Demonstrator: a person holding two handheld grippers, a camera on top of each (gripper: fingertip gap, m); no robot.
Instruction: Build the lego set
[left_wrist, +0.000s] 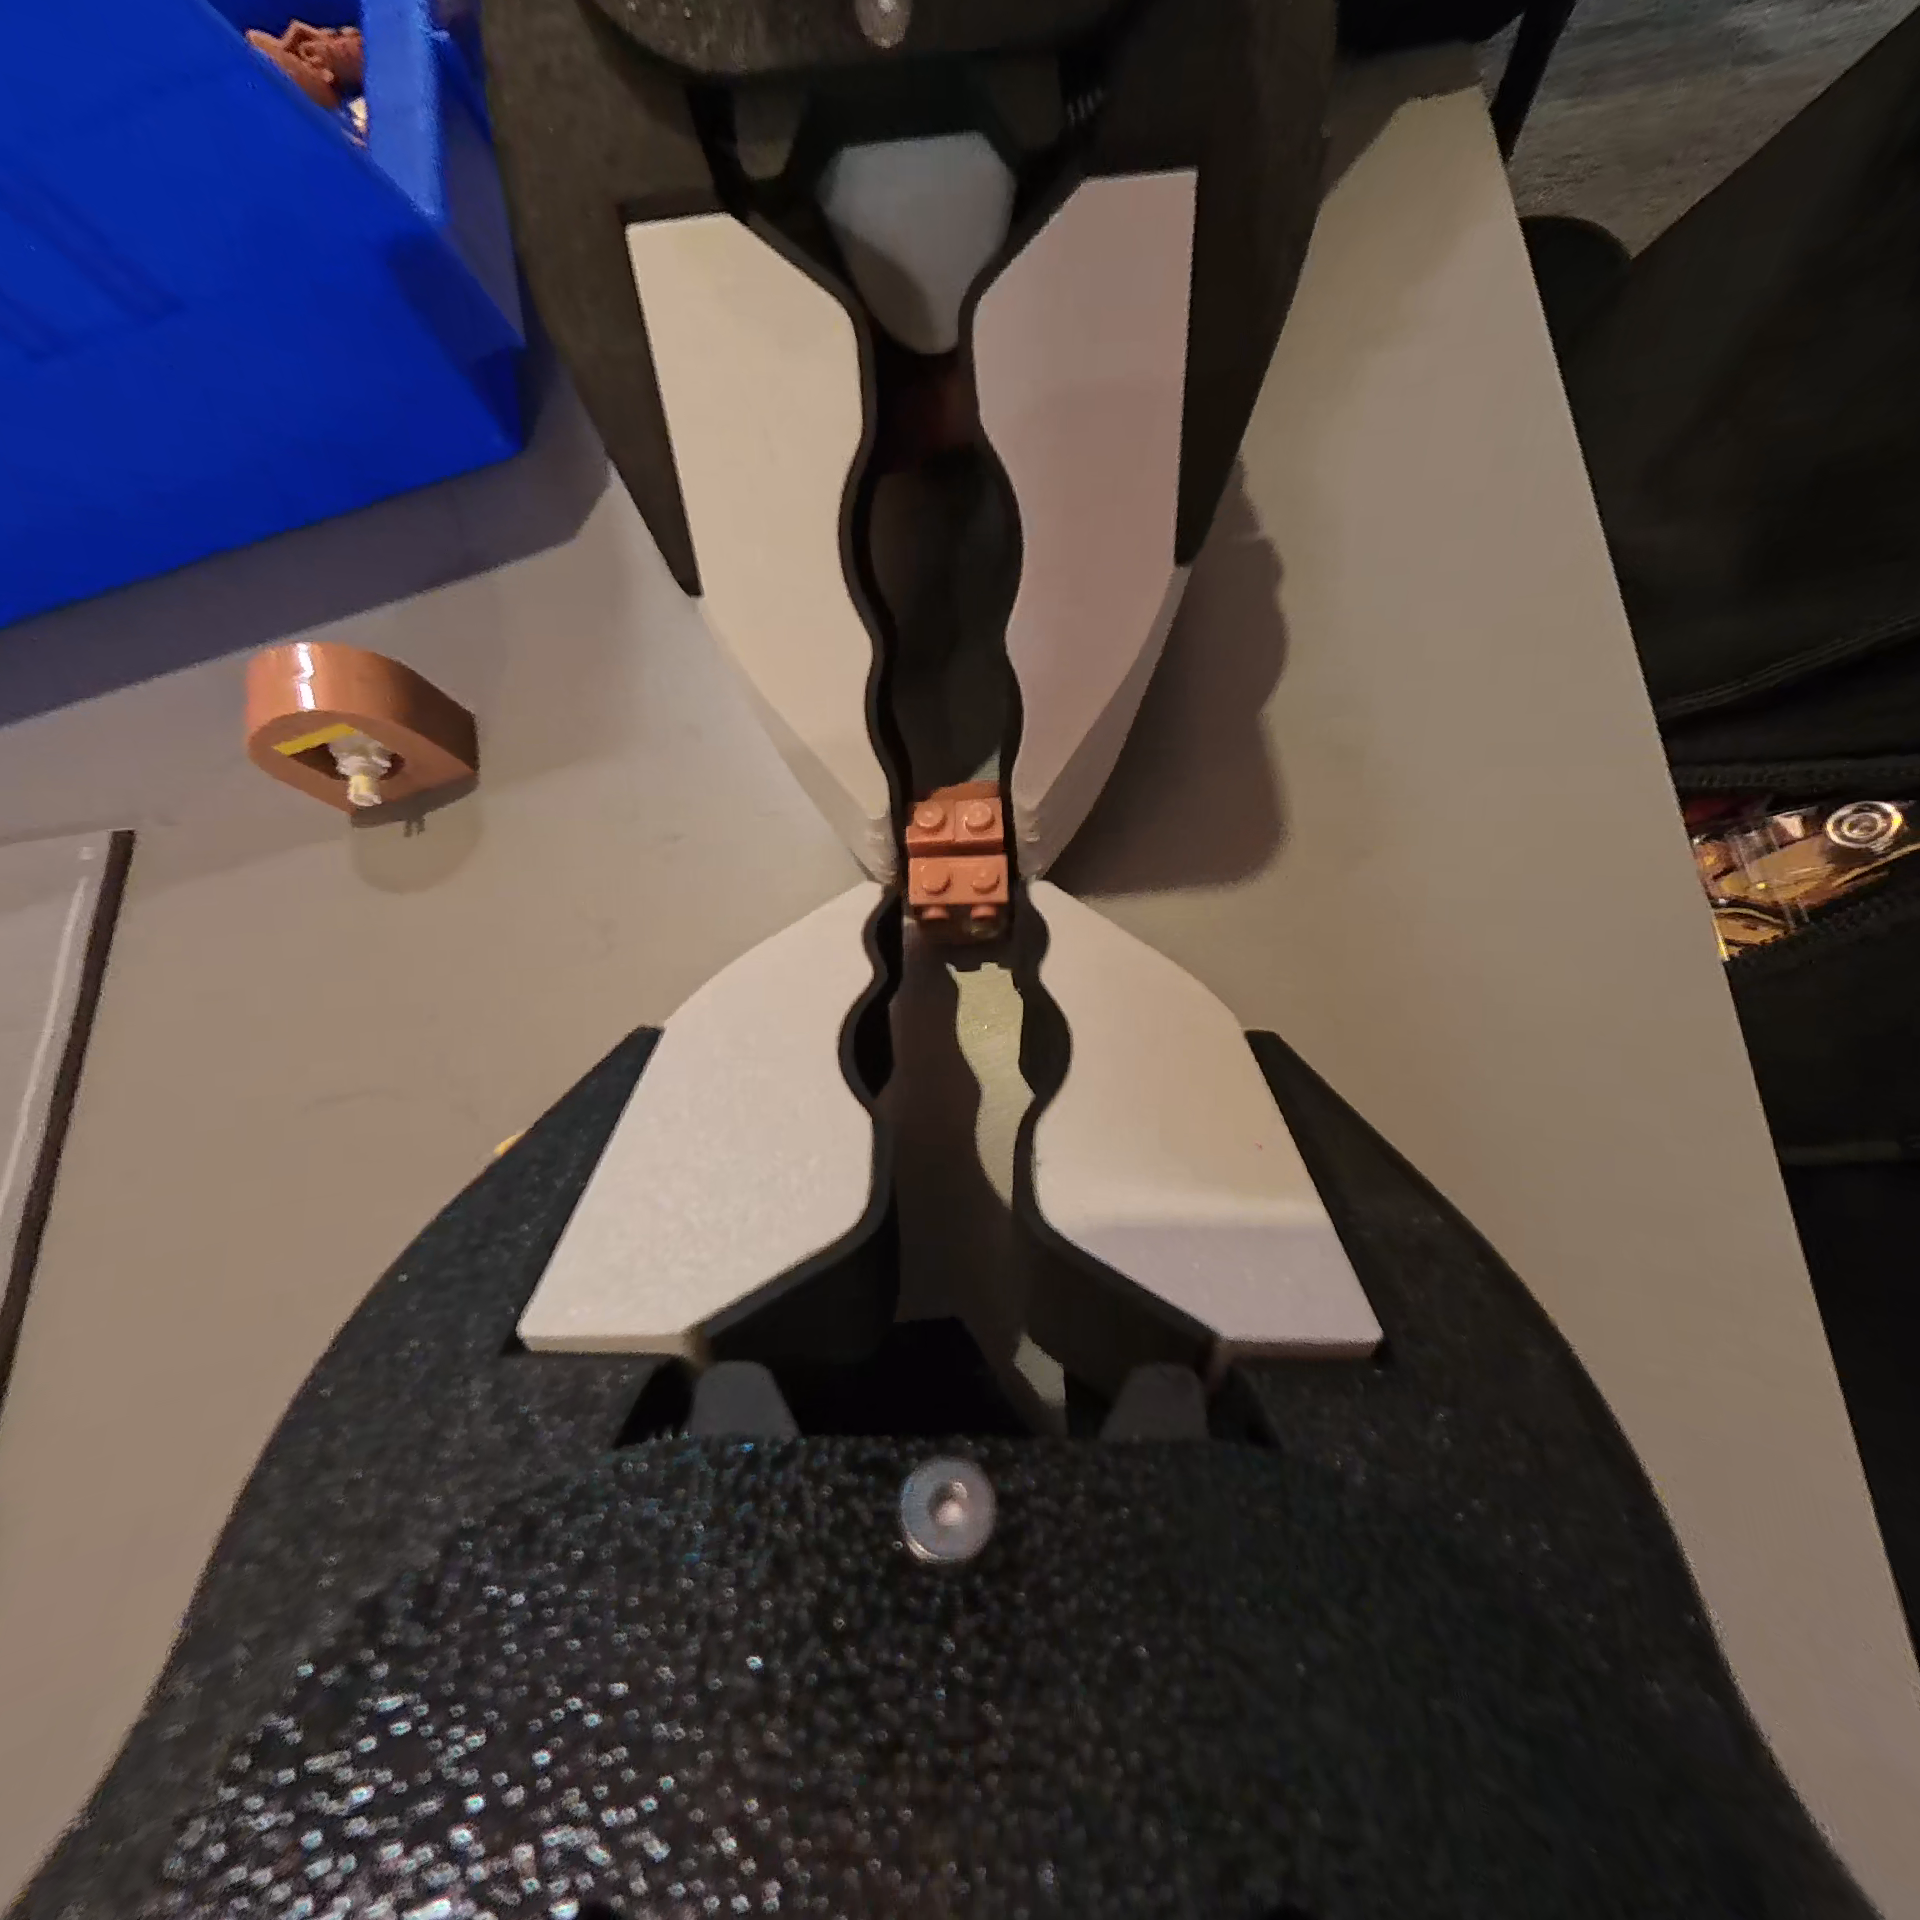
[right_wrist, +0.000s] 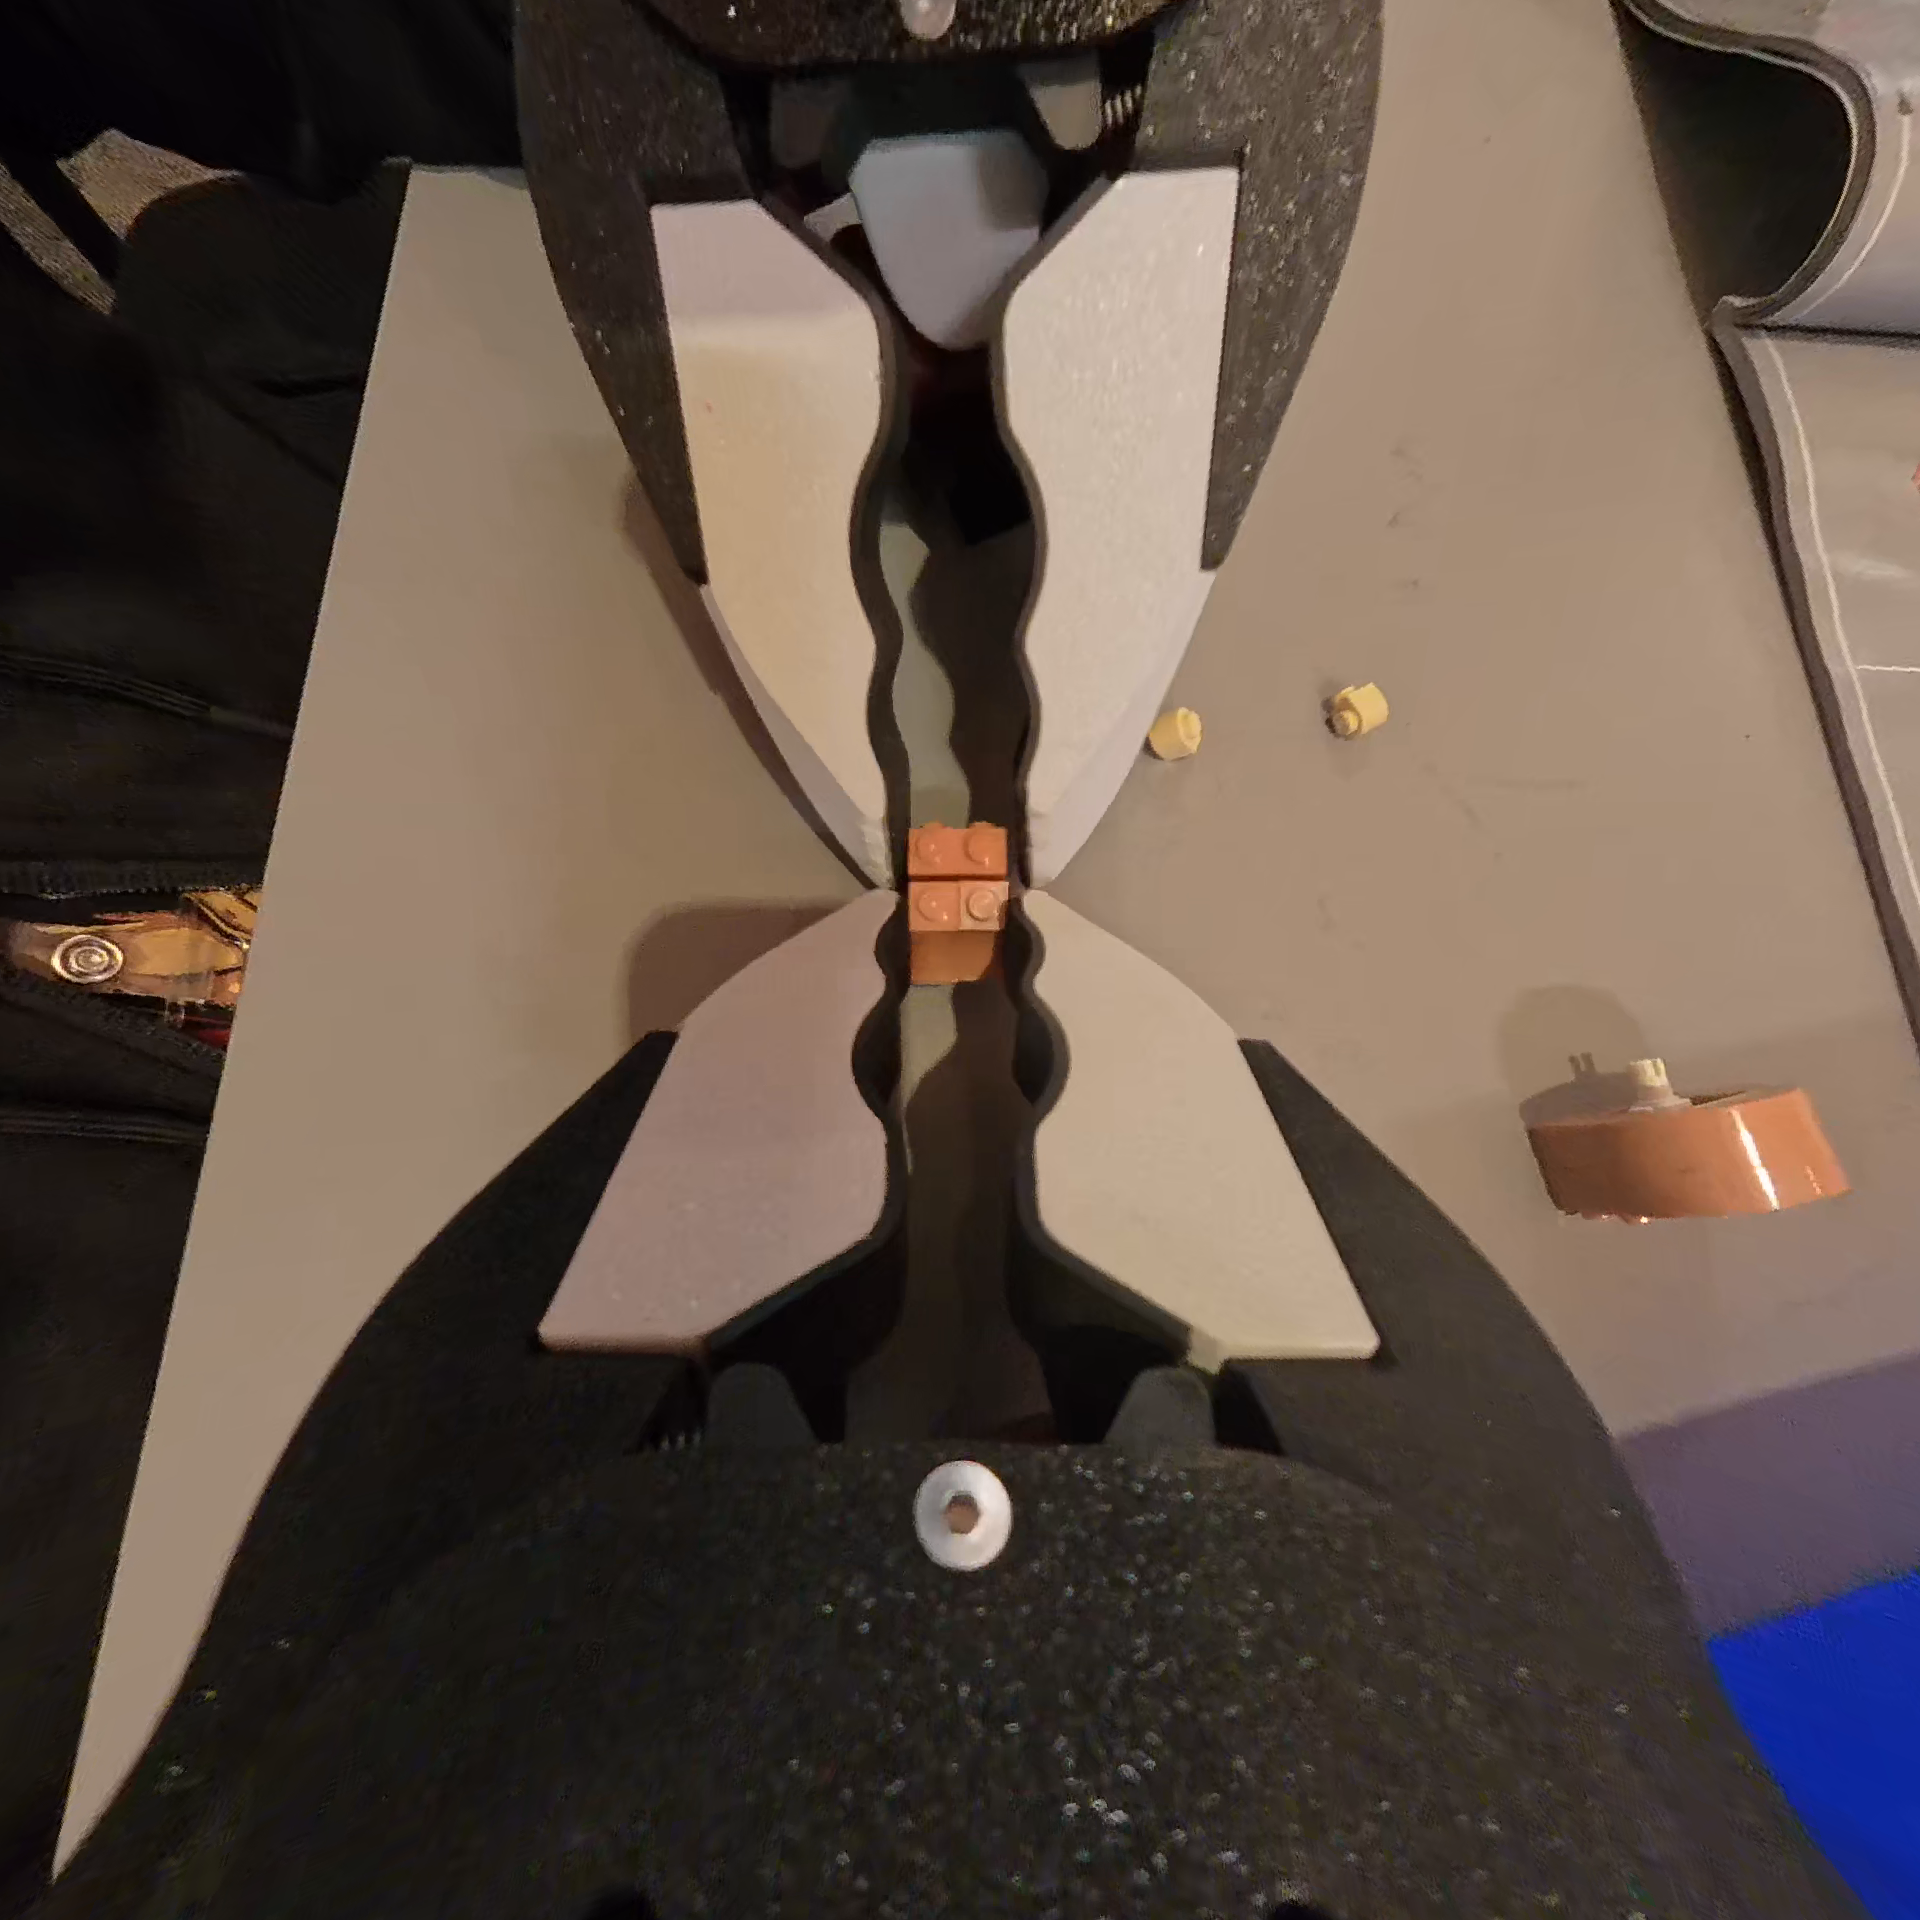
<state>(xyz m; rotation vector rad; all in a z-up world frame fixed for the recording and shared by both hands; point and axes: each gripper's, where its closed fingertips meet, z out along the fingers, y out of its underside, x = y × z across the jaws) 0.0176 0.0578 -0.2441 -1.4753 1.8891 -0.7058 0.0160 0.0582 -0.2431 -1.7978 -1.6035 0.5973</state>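
1. Facing tip to tip above the grey table (left_wrist: 520, 1039), the left gripper (left_wrist: 957, 914) and right gripper (right_wrist: 957, 925) each clamp a brown studded brick.
2. Left's brick (left_wrist: 957, 891) abuts right's brick (right_wrist: 957, 916); a brown wheel (left_wrist: 358, 732) lies aside.

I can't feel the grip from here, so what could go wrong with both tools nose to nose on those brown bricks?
1. Each tool pinches its brick only at the fingertips: left tool, right tool. Pushing off-axis could twist a brown brick free.
2. A dropped brick could roll off the nearby table edge.
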